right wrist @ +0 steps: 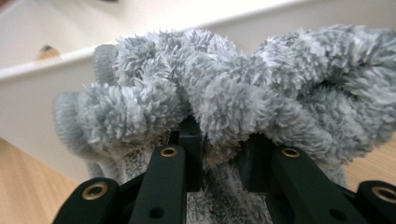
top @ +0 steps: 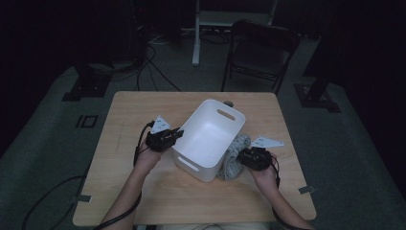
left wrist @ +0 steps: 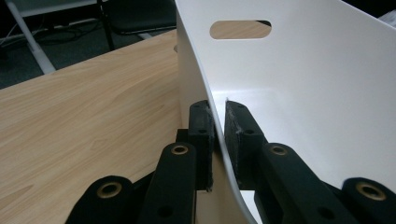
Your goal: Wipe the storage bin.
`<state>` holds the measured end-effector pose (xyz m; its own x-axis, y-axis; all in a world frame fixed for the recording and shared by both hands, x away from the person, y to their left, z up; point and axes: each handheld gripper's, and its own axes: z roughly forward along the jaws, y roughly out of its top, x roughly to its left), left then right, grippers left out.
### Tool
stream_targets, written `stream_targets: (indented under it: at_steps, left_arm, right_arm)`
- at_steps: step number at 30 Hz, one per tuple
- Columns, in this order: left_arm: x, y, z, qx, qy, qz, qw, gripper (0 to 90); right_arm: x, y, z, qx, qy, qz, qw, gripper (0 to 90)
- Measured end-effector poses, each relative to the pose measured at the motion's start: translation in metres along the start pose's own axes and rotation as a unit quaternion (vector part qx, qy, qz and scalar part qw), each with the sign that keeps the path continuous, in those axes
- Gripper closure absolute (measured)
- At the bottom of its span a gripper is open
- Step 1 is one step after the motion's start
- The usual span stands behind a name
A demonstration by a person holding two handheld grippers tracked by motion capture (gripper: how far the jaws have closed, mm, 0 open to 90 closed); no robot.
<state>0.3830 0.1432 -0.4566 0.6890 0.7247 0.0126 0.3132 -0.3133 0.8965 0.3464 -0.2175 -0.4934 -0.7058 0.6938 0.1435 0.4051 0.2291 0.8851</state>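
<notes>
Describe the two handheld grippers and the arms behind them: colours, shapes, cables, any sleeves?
Both the left gripper and the right gripper are black, boxy units, each topped by a pale grey three-cornered plate. Their jaws are black link bars with brass-coloured rivets and blocky black pads. A black cable trails from each. The forearms look bare, no sleeves visible.

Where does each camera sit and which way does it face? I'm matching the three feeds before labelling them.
High view: above the person's side, looking forward and down on the table; both forearms, left gripper and right gripper show.
Left gripper view: rides the left gripper, looking along its jaws, clamped on the white bin wall.
Right gripper view: rides the right gripper, jaws pinching the grey fluffy towel beside the bin.
Shared: all three show the bin; high and right views share the towel.
</notes>
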Motion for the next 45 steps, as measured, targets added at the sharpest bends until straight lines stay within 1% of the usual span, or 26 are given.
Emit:
stream_targets:
  at_steps: [2, 3, 6, 8, 10, 12, 13, 14, 17, 19, 21, 22, 23, 26, 28, 30, 31, 32, 33, 35, 36, 38, 40, 41, 44, 45]
  left_arm:
    - [0.0, 0.0, 0.0, 0.0, 0.001, 0.0, 1.0, 81.5]
    - [0.0, 0.0, 0.0, -0.001, 0.002, -0.001, 1.0, 81.5]
    - [0.0, -0.001, 0.001, -0.007, 0.001, -0.008, 0.9999, 81.0]
    - [-0.001, 0.0, 0.001, -0.005, 0.004, -0.005, 1.0, 81.0]
    - [-0.001, 0.0, 0.001, -0.005, 0.005, -0.004, 1.0, 81.0]
    - [-0.001, 0.0, 0.001, -0.005, 0.006, -0.004, 1.0, 81.0]
    - [-0.001, -0.001, 0.001, -0.006, 0.008, -0.006, 0.9999, 81.1]
    - [-0.001, -0.001, 0.001, -0.007, 0.009, -0.009, 0.9999, 81.1]
    - [-0.002, -0.001, 0.001, -0.008, 0.014, -0.008, 0.9998, 81.2]
    - [-0.002, -0.001, 0.001, -0.009, 0.017, -0.013, 0.9997, 81.2]
    - [-0.003, -0.001, 0.002, -0.009, 0.018, -0.013, 0.9997, 81.3]
    - [-0.003, -0.001, 0.002, -0.01, 0.02, -0.015, 0.9996, 81.3]
    - [-0.003, -0.001, 0.002, -0.01, 0.02, -0.016, 0.9996, 81.3]
    - [-0.003, -0.001, 0.002, -0.013, 0.019, -0.017, 0.9996, 81.4]
    - [-0.004, -0.001, 0.002, -0.012, 0.019, -0.015, 0.9996, 81.4]
    - [-0.003, -0.001, 0.002, -0.012, 0.017, -0.015, 0.9997, 81.4]
    - [-0.003, -0.001, 0.002, -0.012, 0.014, -0.012, 0.9998, 81.4]
    - [-0.004, 0.0, 0.003, -0.011, 0.013, -0.009, 0.9998, 81.3]
    - [-0.004, 0.0, 0.003, -0.011, 0.014, -0.009, 0.9998, 81.3]
    - [-0.004, 0.0, 0.002, -0.011, 0.013, -0.009, 0.9998, 81.2]
    - [-0.004, 0.0, 0.003, -0.011, 0.014, -0.01, 0.9998, 81.1]
    - [-0.004, 0.0, 0.003, -0.011, 0.016, -0.01, 0.9998, 81.0]
    - [-0.005, 0.0, 0.003, -0.011, 0.018, -0.009, 0.9997, 81.0]
    - [-0.005, 0.0, 0.003, -0.011, 0.019, -0.011, 0.9997, 81.0]
    - [-0.005, 0.0, 0.003, -0.011, 0.019, -0.009, 0.9997, 80.9]
    - [-0.005, 0.0, 0.003, -0.011, 0.018, -0.009, 0.9997, 80.9]
  right_arm:
    - [-0.002, -0.003, 0.003, 0.008, -0.005, -0.001, 1.0, 74.5]
    - [-0.004, -0.005, 0.005, 0.012, -0.006, 0.004, 0.9999, 74.5]
    - [-0.009, -0.01, 0.012, 0.026, -0.013, 0.006, 0.9995, 74.6]
    - [-0.012, -0.014, 0.016, 0.037, -0.018, 0.009, 0.9991, 74.5]
    - [-0.014, -0.017, 0.02, 0.047, -0.024, 0.007, 0.9986, 74.5]
    - [-0.018, -0.023, 0.027, 0.062, -0.027, 0.01, 0.9976, 74.5]
    - [-0.02, -0.025, 0.028, 0.065, -0.027, 0.014, 0.9975, 74.5]
    - [-0.021, -0.027, 0.03, 0.066, -0.024, 0.024, 0.9973, 74.5]
    - [-0.019, -0.026, 0.028, 0.063, -0.028, 0.02, 0.9974, 74.6]
    - [-0.017, -0.024, 0.024, 0.058, -0.022, 0.026, 0.9977, 74.7]
    - [-0.012, -0.017, 0.015, 0.045, -0.013, 0.016, 0.9988, 74.8]
    - [-0.009, -0.014, 0.012, 0.036, -0.009, 0.015, 0.9992, 74.7]
    - [-0.005, -0.01, 0.005, 0.022, -0.001, 0.012, 0.9997, 74.7]
    - [0.006, 0.0, -0.009, -0.01, 0.018, 0.001, 0.9998, 74.7]
    - [0.012, 0.005, -0.015, -0.027, 0.022, -0.007, 0.9994, 74.7]
    - [0.015, 0.006, -0.015, -0.029, 0.014, -0.016, 0.9994, 74.7]
    - [0.015, 0.005, -0.013, -0.029, 0.014, -0.016, 0.9994, 74.6]
    - [0.014, 0.004, -0.011, -0.025, 0.011, -0.015, 0.9995, 74.7]
    - [0.014, 0.003, -0.008, -0.016, 0.0, -0.015, 0.9998, 74.7]
    - [0.013, 0.0, -0.003, -0.004, -0.01, -0.016, 0.9998, 74.7]
    - [0.011, -0.002, -0.001, 0.0, -0.009, -0.014, 0.9999, 74.6]
    - [0.006, -0.006, 0.004, 0.011, -0.007, 0.0, 0.9999, 74.6]
    - [0.002, -0.01, 0.009, 0.022, -0.008, 0.007, 0.9997, 74.5]
    - [0.0, -0.011, 0.011, 0.026, -0.01, 0.006, 0.9996, 74.5]
    - [-0.007, -0.019, 0.02, 0.046, -0.011, 0.022, 0.9986, 74.5]
    - [-0.009, -0.022, 0.023, 0.053, -0.011, 0.023, 0.9982, 74.5]
